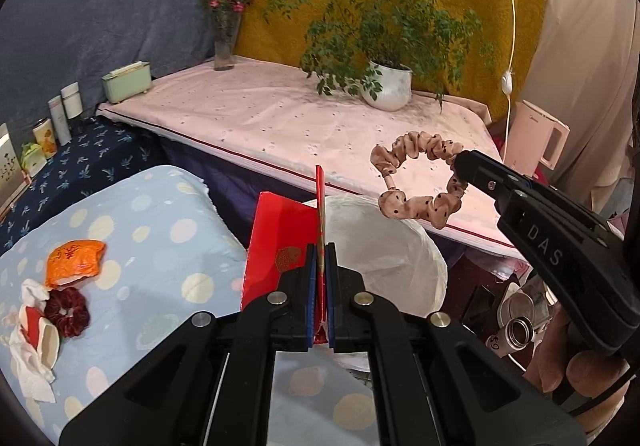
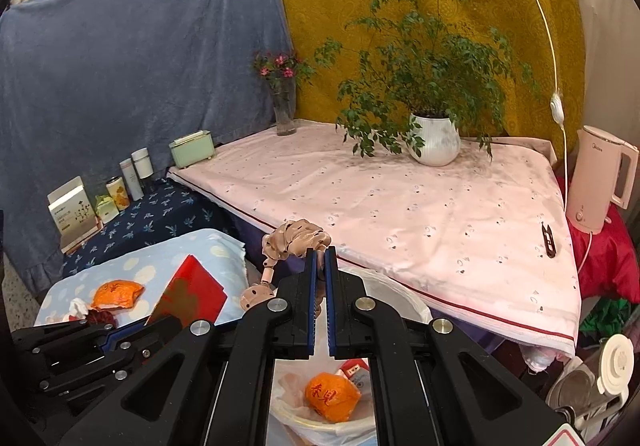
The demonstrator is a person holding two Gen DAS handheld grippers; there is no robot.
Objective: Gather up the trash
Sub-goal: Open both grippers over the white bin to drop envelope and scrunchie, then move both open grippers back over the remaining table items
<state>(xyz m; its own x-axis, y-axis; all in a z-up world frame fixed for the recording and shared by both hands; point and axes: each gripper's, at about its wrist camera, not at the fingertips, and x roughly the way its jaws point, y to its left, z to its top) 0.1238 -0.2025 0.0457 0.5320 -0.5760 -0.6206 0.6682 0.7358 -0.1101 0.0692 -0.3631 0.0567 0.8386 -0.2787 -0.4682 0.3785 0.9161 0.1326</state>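
Both held above the lined bin (image 1: 400, 246), presumably for dropping: red envelope (image 1: 280, 246) pinched in left claw (image 1: 320, 258), beige scrunchie (image 1: 420, 178) clamped in right claw (image 2: 320, 266).

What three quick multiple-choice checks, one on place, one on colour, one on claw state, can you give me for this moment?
1. Where is the dark red scrunchie?
A. on the dotted blue cloth
B. in the bin
C. beside the plant pot

2. What colour is the scrunchie in the right claw?
A. green
B. beige with dark dots
C. plain white

3. What is the left claw doing?
A. hanging open
B. gripping a tissue
C. shut on the red envelope

Key: 1 A, it lies by the orange wrapper; 2 B, the beige scrunchie shows dots; 3 C, the envelope's edge sits between its jaws.
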